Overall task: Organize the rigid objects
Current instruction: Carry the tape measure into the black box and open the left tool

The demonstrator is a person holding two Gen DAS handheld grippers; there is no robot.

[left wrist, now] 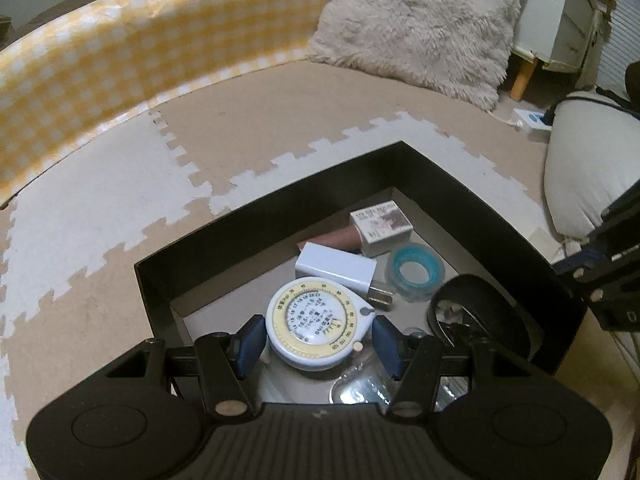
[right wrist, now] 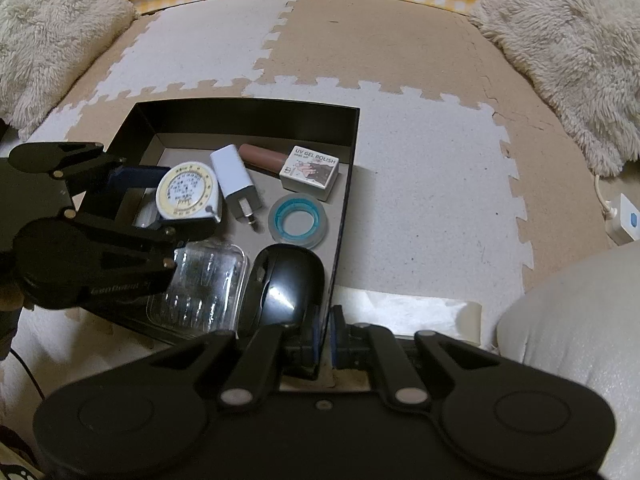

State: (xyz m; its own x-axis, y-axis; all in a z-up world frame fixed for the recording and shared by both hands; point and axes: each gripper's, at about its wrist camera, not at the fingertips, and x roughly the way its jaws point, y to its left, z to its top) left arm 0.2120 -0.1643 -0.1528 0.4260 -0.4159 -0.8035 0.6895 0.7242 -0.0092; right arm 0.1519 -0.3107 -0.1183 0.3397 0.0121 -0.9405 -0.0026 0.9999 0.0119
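Note:
A black box (left wrist: 400,160) (right wrist: 248,114) stands on the foam floor mats. Inside lie a round white and yellow tape measure (left wrist: 318,322) (right wrist: 188,194), a white USB charger (left wrist: 338,270) (right wrist: 236,182), a brown gel polish bottle with its small carton (left wrist: 380,226) (right wrist: 310,168), a blue tape roll (left wrist: 414,270) (right wrist: 298,220), a black mouse (left wrist: 476,316) (right wrist: 286,280) and a clear plastic case (right wrist: 200,292). My left gripper (left wrist: 320,344) (right wrist: 136,200) is around the tape measure, pads close to its sides; contact is unclear. My right gripper (right wrist: 325,338) is shut on the box's right wall.
Fluffy cream cushions (left wrist: 420,20) (right wrist: 568,52) (right wrist: 44,36) lie at the back. A yellow checked barrier (left wrist: 120,48) runs along the far edge. A white pouf (right wrist: 572,340) is at the right, with a white power plug (right wrist: 626,220) beside it.

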